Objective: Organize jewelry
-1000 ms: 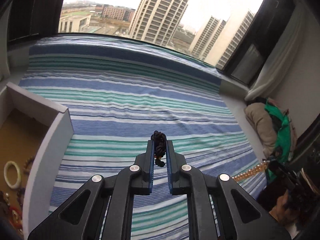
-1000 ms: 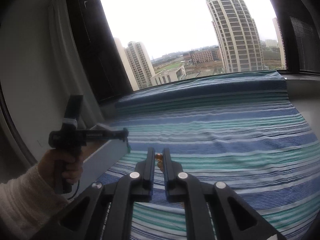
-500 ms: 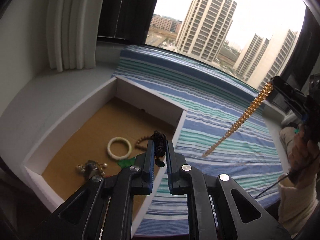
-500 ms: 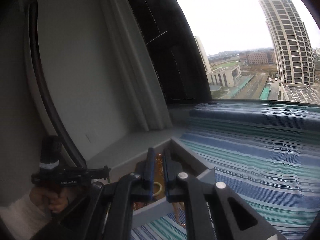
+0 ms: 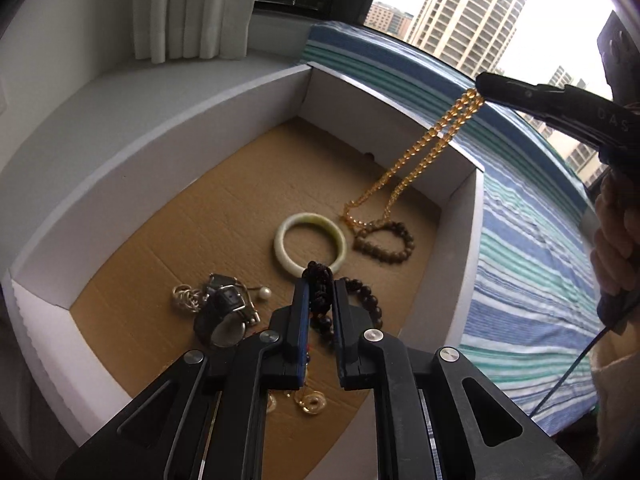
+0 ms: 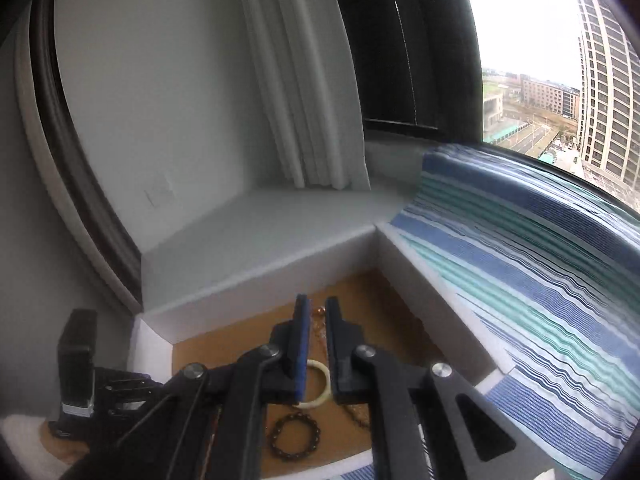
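Over the box (image 5: pixel 460 216): my left claw (image 5: pixel 320 300) pinches dark beads (image 5: pixel 318 280) | right claw (image 5: pixel 480 86) pinches gold necklace (image 5: pixel 420 160), both unreleased | several pieces already inside

1. A home is suggested, most likely a bedroom window bay in a high-rise flat; tall residential towers (image 5: pixel 468 20) are seen through the glass beyond the tongs.
2. A white pleated curtain (image 6: pixel 308 92) is hung ahead and to the left; a pale sill ledge (image 6: pixel 256 224) is set beneath it.
3. A blue-and-green striped cloth (image 6: pixel 540 280) is spread to the right.
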Demonstrator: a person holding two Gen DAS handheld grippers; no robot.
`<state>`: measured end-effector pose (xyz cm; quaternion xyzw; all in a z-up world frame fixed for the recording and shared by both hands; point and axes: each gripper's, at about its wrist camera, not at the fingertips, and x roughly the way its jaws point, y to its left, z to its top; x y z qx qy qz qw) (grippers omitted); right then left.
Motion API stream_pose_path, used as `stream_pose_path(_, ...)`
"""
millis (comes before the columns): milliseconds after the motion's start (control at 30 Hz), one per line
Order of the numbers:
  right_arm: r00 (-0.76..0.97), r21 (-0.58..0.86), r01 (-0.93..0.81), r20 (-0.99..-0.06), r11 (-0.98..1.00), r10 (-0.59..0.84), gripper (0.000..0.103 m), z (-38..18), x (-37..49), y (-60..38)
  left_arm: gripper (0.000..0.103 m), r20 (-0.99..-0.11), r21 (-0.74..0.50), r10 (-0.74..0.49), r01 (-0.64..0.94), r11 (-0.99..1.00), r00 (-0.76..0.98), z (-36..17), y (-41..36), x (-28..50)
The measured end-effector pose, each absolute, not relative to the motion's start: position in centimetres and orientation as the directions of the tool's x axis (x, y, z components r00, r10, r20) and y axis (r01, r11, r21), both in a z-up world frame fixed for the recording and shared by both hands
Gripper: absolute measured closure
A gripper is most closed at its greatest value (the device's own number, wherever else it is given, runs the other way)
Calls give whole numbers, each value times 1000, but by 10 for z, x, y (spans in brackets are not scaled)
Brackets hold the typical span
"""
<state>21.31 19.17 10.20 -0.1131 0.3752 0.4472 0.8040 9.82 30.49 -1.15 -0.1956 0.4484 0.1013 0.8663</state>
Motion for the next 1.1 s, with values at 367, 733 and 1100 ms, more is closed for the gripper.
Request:
stream_pose_path(367,301,103,-778,-805,620,512,44,50,204,183,1,-761,29,330,-478,878,559,13,276,78)
stream_pose_path(733,384,-54,-806,-805,590,452,24,59,147,175,1,-774,41,449,-673,739,446,32,277,43)
stream_pose_path(1100,389,-106,-819,-825,564,410,24,56,124,182,1,-805,21,443,-727,687,395,31,279,31)
